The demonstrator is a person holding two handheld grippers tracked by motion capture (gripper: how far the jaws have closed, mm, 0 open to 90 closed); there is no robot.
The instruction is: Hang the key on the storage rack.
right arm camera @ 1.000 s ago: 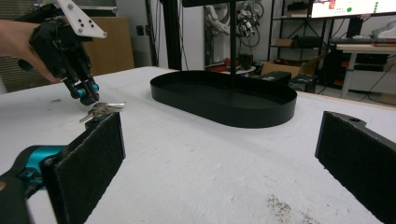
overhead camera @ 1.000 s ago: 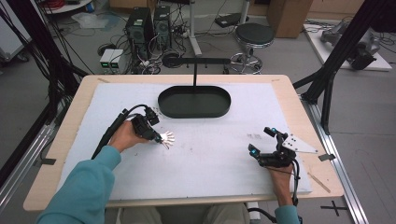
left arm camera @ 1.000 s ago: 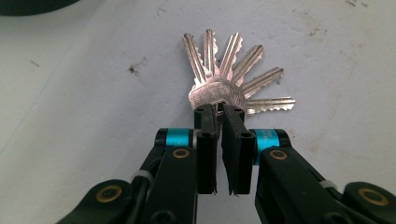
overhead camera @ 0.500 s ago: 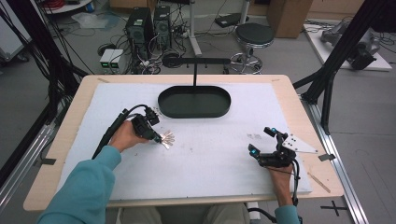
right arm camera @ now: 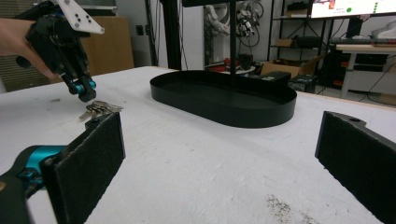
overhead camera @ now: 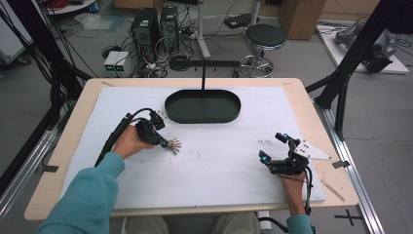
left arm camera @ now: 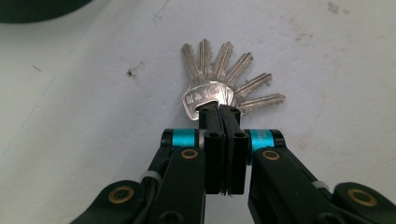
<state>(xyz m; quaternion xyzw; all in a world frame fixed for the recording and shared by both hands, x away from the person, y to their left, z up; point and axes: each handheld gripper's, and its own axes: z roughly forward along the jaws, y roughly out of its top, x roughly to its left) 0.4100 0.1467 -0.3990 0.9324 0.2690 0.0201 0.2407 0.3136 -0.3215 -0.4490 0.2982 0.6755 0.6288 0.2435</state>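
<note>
Your left gripper is clamped on the keys: in the left gripper view the two pads meet at frame centre, pinching the bows where the bunch joins, w/ the blades fanned out above toward the top of frame. The keys lie on the white mat, and the blades look flat against it, though whether the bows are lifted a bit you can't tell from this angle. In the high view the left gripper sits left of centre, keys poking out to its right, just below and left of the black tray. Tray is at upper centre of that frame, apart from the keys.

Your right gripper sits at lower right of the high view, on the mat, well apart from the keys and tray. Its jaws stand wide apart w/ nothing between them: in the right gripper view one pad is at lower left, the other at far right, w/ bare mat in the gap. Same view shows the tray at centre and, upper left, your left gripper tip-down on the keys.
</note>
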